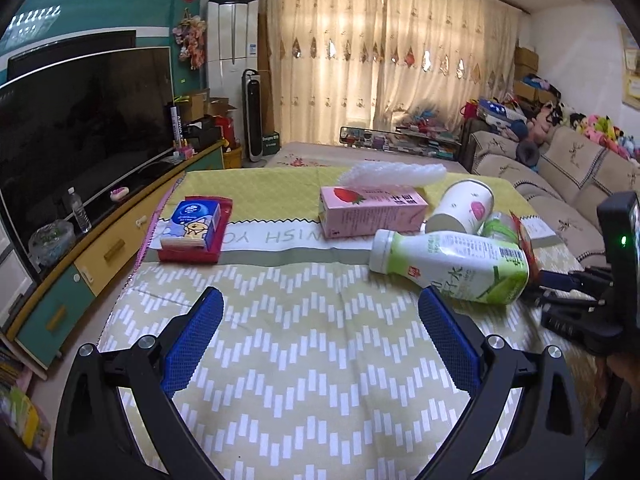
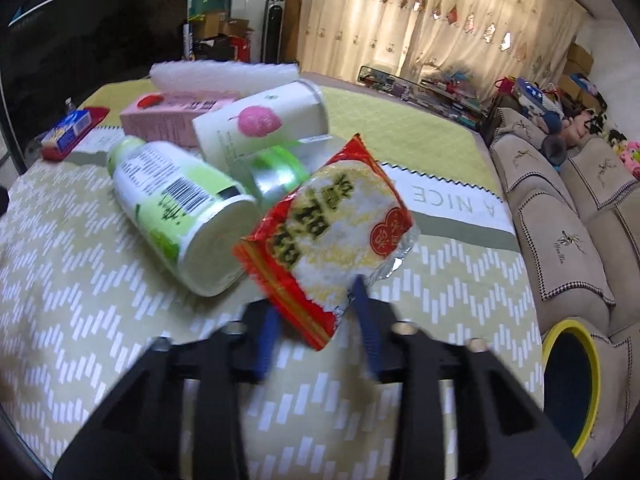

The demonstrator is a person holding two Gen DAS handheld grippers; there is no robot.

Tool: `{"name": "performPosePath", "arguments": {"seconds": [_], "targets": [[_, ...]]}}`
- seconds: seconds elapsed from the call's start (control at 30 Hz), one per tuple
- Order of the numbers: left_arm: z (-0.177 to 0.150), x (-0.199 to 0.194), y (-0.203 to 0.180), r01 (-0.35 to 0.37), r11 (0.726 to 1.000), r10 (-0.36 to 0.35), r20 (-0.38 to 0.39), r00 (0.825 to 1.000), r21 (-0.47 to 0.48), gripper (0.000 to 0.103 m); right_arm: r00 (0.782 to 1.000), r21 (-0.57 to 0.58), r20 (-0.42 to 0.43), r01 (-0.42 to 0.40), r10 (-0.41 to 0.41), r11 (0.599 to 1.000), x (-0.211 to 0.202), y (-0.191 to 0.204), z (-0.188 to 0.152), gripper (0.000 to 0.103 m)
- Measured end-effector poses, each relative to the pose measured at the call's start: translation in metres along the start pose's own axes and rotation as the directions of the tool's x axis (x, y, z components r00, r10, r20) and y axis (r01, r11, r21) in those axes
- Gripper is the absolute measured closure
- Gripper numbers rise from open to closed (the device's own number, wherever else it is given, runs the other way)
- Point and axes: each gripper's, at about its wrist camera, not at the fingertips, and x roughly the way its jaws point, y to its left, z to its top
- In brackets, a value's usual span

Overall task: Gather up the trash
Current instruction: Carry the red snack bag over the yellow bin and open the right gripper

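Note:
My right gripper is shut on a red and white snack packet and holds it tilted above the patterned tablecloth. Left of the packet lie a green and white bottle, a white paper cup, a green-lidded container, a pink strawberry carton and white bubble wrap. My left gripper is open and empty over the cloth, with the bottle just beyond its right finger. The carton and cup lie behind the bottle.
A blue tissue pack on a red box sits at the table's left. A yellow-rimmed bin stands at the right between table and sofa. A TV on a cabinet runs along the left.

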Motion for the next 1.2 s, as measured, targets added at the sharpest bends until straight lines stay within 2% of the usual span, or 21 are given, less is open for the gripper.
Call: {"name": "performPosePath", "arguments": {"seconds": [0.03,0.17,0.5,0.7,0.93,1.2], "targets": [[0.0,0.0,-0.001,0.001,1.0,-0.001,-0.002,1.0,0.002,0.006,1.0,0.018,0.007,-0.007,0.007,1.0,-0.001,-0.004,0.0,0.09],[-0.001,0.003,-0.001,0.009,1.0,-0.009,-0.015,1.0,-0.003,0.006,0.999,0.061,0.028,-0.043,0.042,0.997,-0.011,-0.018,-0.001,0.098],[-0.002,0.006,0.004,0.017,1.0,-0.017,-0.022,1.0,-0.024,0.006,0.982,0.199,0.122,-0.164,0.142,0.966,-0.071,-0.067,-0.023,0.1],[-0.002,0.003,0.003,0.018,1.0,-0.018,-0.008,1.0,-0.017,0.006,0.977,0.253,0.156,-0.181,0.145,0.95,-0.1,-0.088,-0.043,0.1],[-0.001,0.001,0.003,0.023,1.0,-0.023,-0.006,1.0,-0.022,0.006,0.988,0.387,0.146,-0.098,0.044,0.917,-0.115,-0.145,-0.073,0.1],[-0.001,0.0,0.003,0.022,1.0,-0.023,-0.013,1.0,-0.021,0.006,0.992,0.52,0.044,0.081,-0.122,0.85,-0.11,-0.213,-0.113,0.1]]}}
